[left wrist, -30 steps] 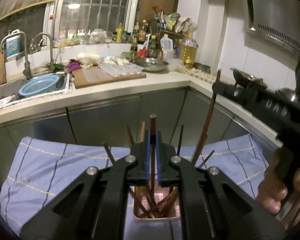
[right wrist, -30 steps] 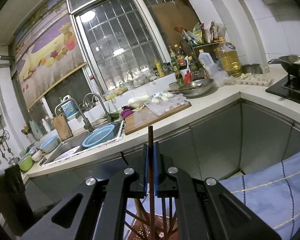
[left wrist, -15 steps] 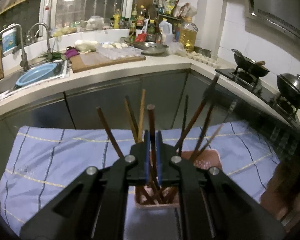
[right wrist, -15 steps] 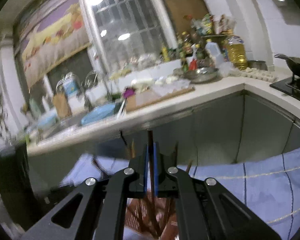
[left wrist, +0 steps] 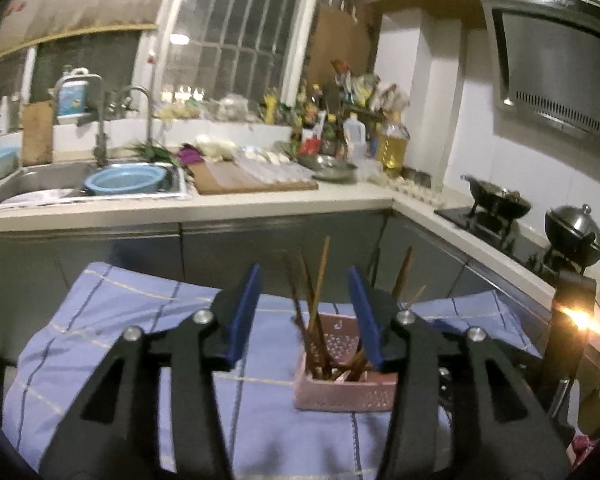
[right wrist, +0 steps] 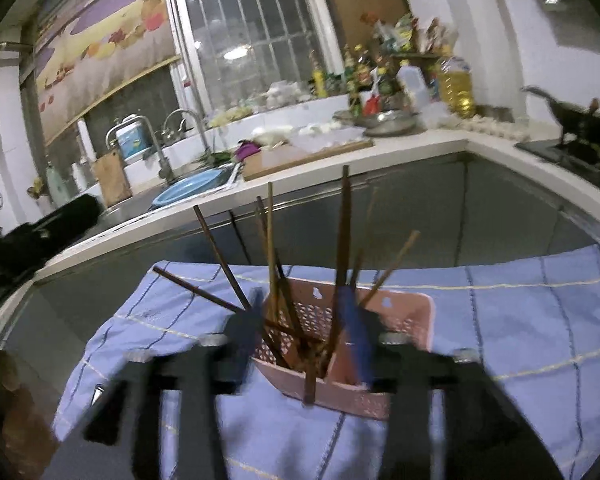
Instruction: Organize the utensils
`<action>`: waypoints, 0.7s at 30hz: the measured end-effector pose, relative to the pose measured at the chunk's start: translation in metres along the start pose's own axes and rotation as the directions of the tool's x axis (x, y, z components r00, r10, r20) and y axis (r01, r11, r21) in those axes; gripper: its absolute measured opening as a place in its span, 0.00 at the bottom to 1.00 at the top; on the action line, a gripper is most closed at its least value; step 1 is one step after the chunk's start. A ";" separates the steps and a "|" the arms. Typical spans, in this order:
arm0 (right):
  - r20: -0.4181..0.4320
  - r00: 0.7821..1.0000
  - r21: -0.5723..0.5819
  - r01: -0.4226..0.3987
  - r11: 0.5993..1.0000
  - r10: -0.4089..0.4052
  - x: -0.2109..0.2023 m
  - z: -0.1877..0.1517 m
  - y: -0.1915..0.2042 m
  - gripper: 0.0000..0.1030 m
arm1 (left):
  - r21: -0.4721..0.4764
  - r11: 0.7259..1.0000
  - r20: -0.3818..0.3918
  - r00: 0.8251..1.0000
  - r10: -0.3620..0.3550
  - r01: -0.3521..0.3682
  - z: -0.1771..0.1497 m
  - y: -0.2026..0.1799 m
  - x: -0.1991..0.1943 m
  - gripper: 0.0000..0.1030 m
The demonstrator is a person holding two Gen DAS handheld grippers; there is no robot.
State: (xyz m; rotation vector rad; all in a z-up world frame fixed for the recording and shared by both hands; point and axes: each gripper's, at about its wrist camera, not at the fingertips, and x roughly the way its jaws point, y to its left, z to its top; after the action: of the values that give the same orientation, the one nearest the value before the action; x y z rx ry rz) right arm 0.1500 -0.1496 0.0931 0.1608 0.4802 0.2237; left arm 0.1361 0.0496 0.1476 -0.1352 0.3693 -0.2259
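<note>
Both grippers have their jaws opening, nothing pinched. Past the left gripper (left wrist: 304,312), the pink basket (left wrist: 340,394) of chopsticks (left wrist: 316,304) sits slightly right of centre, beyond the fingertips. Motion blurs the right gripper (right wrist: 304,324), which frames the same basket (right wrist: 404,316), chopsticks (right wrist: 342,240) leaning between its fingers. A blue checked cloth (left wrist: 112,320) covers the desk.

The left gripper (left wrist: 304,312) is showing two black angular arms with triangular cut-outs, silver screw heads at the joints, and blue pads (left wrist: 242,316) lining its fingers. The right gripper (right wrist: 306,332) is appearing motion-blurred, with matching black arms, silver screws and blue-lined fingers (right wrist: 356,336).
</note>
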 end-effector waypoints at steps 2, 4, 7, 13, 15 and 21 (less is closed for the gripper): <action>0.016 0.999 -0.020 0.049 0.999 -0.048 -0.011 -0.007 0.005 0.60 | -0.005 1.000 0.016 1.000 0.018 -0.018 -0.010 0.004 -0.018 0.48; 0.015 0.995 -0.044 0.096 0.994 -0.095 -0.024 -0.018 0.013 0.63 | -0.006 0.999 0.017 0.999 0.036 -0.036 -0.023 0.007 -0.030 0.51; 0.017 0.991 -0.049 0.133 0.990 -0.132 -0.044 -0.037 0.021 0.67 | 0.008 0.997 0.004 0.997 0.074 -0.074 -0.045 0.012 -0.045 0.59; 0.020 0.984 -0.033 0.177 0.984 -0.177 -0.071 -0.078 0.027 0.79 | 0.049 0.988 -0.091 0.984 0.153 -0.149 -0.094 0.025 -0.055 0.80; 0.014 0.982 -0.024 0.190 0.981 -0.190 -0.075 -0.087 0.028 0.82 | 0.044 0.985 -0.124 0.978 0.171 -0.166 -0.107 0.031 -0.056 0.86; -0.025 0.974 -0.001 0.227 0.974 -0.227 -0.082 -0.117 0.030 0.87 | 0.058 0.973 -0.213 0.949 0.232 -0.225 -0.140 0.043 -0.050 0.93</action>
State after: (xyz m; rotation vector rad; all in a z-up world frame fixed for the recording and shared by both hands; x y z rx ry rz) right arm 0.0192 -0.1296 0.0329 0.1043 0.5197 0.0012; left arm 0.0470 0.0910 0.0285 -0.0336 0.5959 -0.0163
